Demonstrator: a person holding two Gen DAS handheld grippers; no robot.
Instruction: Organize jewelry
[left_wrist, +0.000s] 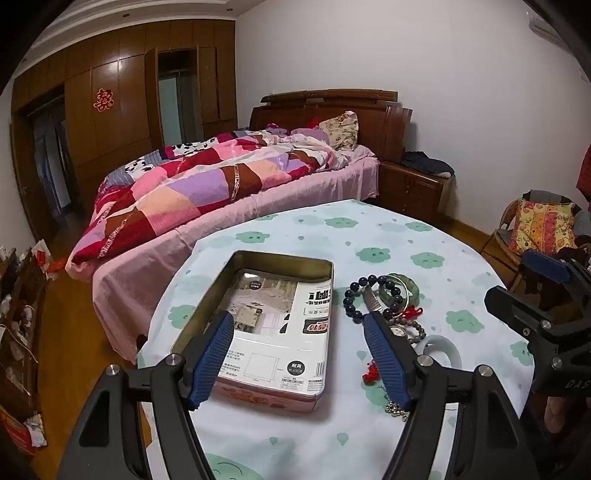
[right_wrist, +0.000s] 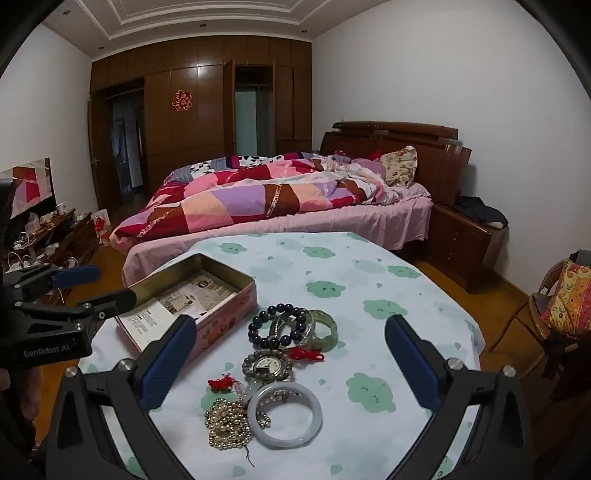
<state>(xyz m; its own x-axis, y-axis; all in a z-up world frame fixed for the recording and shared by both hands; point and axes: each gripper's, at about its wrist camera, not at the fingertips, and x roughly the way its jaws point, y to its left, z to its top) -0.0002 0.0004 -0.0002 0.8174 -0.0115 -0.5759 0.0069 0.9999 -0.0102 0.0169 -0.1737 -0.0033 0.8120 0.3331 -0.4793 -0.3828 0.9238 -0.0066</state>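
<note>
At the round table (right_wrist: 369, 266), draped in a pale cloth printed with green clouds, my left gripper (left_wrist: 299, 325) hangs released over the near end of the open tin (left_wrist: 325, 275), its blue pads spread wide and nothing between them. The tin sits toward the table's left edge, one printed leaflet (left_wrist: 280, 332) lying flat inside; its long left wall runs close to the drop-off, where the cloth falls away to the wooden floor (left_wrist: 74, 321).

Just right of the tin, touching nothing of it, lies the jewelry heap: one dark-beaded bracelet (right_wrist: 275, 326) overlapping one green bangle (right_wrist: 327, 328), one watch (right_wrist: 266, 363) ringed by grey beads, two red knotted tassels (right_wrist: 221, 382), one white bangle (right_wrist: 284, 413) and one tangle of pale metal beads (right_wrist: 225, 422) nearest me.

My right gripper (right_wrist: 290, 336) hovers above that heap, fingers fully parted and holding nothing.

To the right of the heap the cloth lies bare out to the rim, the widest free stretch on the table. Beyond the far edge stands the bed (right_wrist: 280, 218) with one patchwork quilt; a wicker chair (right_wrist: 554, 302) sits off the right side.
</note>
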